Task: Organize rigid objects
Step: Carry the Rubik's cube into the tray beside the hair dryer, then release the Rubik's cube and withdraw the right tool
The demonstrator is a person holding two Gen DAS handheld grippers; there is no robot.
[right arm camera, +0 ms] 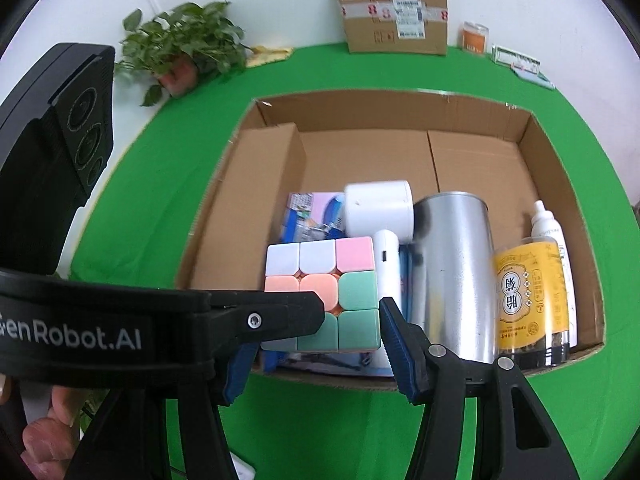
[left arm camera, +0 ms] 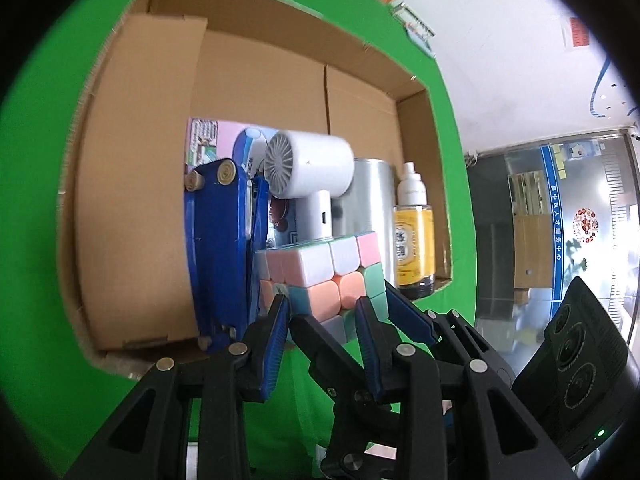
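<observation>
A pastel puzzle cube [right arm camera: 320, 276] hangs over the near edge of an open cardboard box [right arm camera: 400, 98]. My right gripper [right arm camera: 324, 316] is shut on the cube, its right blue pad against the cube's side and its left finger hidden behind the left gripper. The left gripper [left arm camera: 322, 304] comes in crosswise, and its blue pads close on the cube [left arm camera: 328, 272] low down, beside a black finger of the right gripper. Inside the box are a white hair dryer [right arm camera: 378, 208], a silver can [right arm camera: 452, 280], a yellow-labelled jar [right arm camera: 528, 300], a white bottle [right arm camera: 548, 220] and a blue tool [left arm camera: 216, 248].
The box sits on a green cloth [right arm camera: 160, 160]. A pink and blue packet [right arm camera: 308, 212] lies under the dryer. At the back stand a potted plant [right arm camera: 180, 44], a taped carton [right arm camera: 396, 8], an orange jar [right arm camera: 474, 38] and small packets [right arm camera: 516, 60]. The box's far half is bare cardboard.
</observation>
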